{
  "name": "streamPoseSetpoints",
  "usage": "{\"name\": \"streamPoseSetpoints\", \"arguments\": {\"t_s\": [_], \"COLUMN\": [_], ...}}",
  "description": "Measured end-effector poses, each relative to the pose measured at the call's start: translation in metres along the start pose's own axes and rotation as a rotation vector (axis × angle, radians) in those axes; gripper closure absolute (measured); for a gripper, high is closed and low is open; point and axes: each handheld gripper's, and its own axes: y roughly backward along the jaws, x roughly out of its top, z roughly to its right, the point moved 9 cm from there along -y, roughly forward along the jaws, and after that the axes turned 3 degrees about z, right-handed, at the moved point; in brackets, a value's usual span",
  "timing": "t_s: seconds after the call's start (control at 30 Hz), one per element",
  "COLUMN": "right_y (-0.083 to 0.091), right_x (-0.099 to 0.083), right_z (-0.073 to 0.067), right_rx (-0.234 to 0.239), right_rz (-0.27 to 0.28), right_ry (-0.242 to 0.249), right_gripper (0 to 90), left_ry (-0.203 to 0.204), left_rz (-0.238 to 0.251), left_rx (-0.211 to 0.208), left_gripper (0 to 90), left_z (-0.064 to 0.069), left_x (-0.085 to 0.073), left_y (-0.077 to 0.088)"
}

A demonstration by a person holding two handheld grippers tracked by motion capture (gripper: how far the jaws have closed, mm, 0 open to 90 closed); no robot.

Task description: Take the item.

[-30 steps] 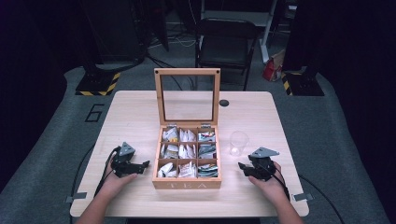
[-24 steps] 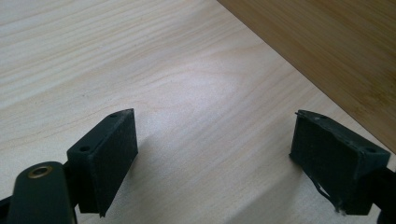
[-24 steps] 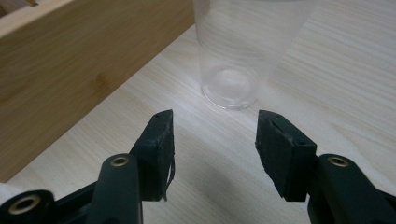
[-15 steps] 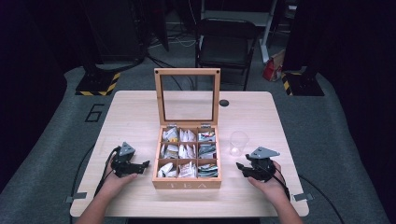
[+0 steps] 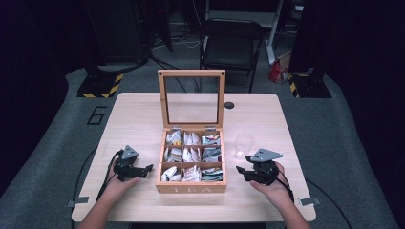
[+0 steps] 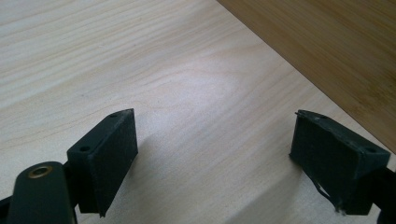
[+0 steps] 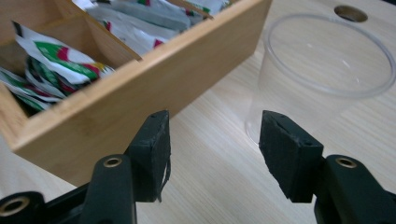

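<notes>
A wooden tea box (image 5: 191,188) stands mid-table with its glass lid (image 5: 191,73) raised upright. Its compartments hold several tea bags (image 5: 191,153). A clear plastic cup (image 5: 244,145) stands just right of the box. My left gripper (image 5: 148,168) rests on the table left of the box, open, with bare wood between its jaws (image 6: 215,140) and the box wall (image 6: 327,42) just ahead. My right gripper (image 5: 240,171) sits right of the box, open and holding nothing (image 7: 215,126). Its jaws point at the gap between the box side (image 7: 140,88) and the cup (image 7: 327,70). Green-and-white tea bags (image 7: 60,56) show inside.
A dark round hole (image 5: 229,105) sits in the tabletop behind the box to the right. A black chair (image 5: 229,43) stands beyond the far edge. A yellow-and-black striped base (image 5: 98,86) lies on the floor at back left.
My right gripper has edged a little left toward the box. The left gripper has stayed in place.
</notes>
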Motion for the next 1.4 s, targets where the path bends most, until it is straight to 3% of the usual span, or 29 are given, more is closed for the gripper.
{"name": "streamPoseSetpoints", "arguments": {"t_s": [0.17,0.6,0.9,1.03,1.3,1.4], "right_y": [0.002,-0.01,-0.021,-0.024,-0.029,-0.032], "right_x": [0.012,0.031,0.044,0.05,0.063,0.068], "right_z": [-0.009,-0.027,-0.04,-0.044,-0.056,-0.06], "right_rx": [0.031,0.096,0.121,0.143,0.177,0.19], "right_rz": [0.037,0.026,0.042,0.047,0.067,0.072], "right_ry": [0.017,0.007,0.063,0.04,0.062,0.048], "right_gripper": [45.8,41.0,42.1,42.3,41.8,41.6], "left_ry": [-0.009,-0.009,-0.008,-0.006,-0.01,-0.009], "left_rz": [-0.003,-0.003,-0.001,-0.001,-0.003,-0.002], "left_rx": [0.0,-0.002,0.0,-0.001,-0.001,-0.001], "left_gripper": [14.2,14.2,14.2,14.2,14.2,14.2], "left_z": [0.0,0.0,0.0,0.0,0.0,0.0], "left_x": [0.0,0.0,0.0,0.0,0.0,0.0], "left_y": [0.0,0.001,0.0,0.0,0.001,0.001]}}
